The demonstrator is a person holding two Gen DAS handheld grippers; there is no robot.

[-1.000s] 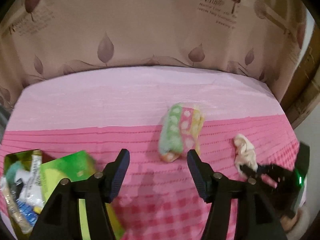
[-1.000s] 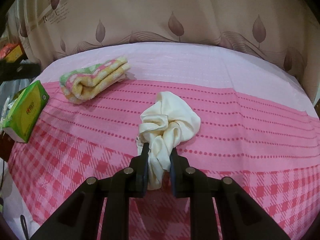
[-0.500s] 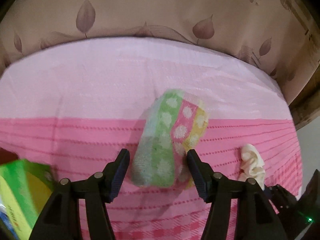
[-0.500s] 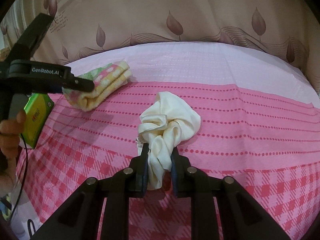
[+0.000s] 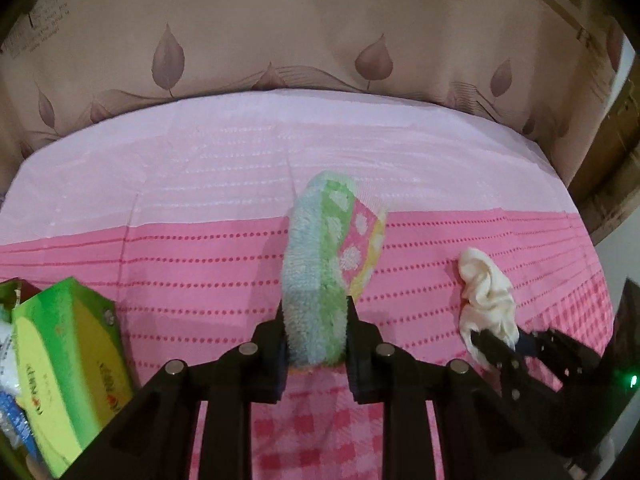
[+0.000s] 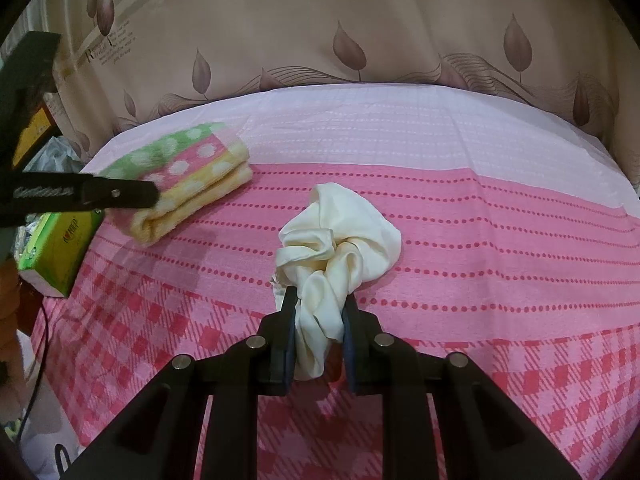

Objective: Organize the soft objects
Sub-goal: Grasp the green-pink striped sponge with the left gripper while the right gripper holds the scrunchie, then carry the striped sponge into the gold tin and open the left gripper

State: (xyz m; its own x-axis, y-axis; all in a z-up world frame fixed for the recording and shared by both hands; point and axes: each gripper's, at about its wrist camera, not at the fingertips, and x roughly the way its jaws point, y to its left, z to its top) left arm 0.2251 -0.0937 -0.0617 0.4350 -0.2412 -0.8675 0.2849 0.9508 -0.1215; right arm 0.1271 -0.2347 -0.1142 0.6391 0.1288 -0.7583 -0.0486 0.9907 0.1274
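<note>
Pink bedspread (image 6: 480,240) lies open rightward — green tissue box (image 5: 68,364) crowds the left edge, curtain (image 6: 320,20) behind.

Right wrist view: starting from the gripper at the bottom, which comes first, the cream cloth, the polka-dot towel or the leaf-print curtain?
1. Cream cloth: pinched in the right gripper, centre.
2. Polka-dot towel: farther back on the left, on the pink bedspread, held by the left gripper.
3. Leaf-print curtain: behind the bed.

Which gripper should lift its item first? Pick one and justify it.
Probably the left gripper. Its fingers are shut around the folded towel, a compact bundle that should lift cleanly. The right gripper pinches only a tail of the crumpled cream cloth, which would likely dangle.
</note>
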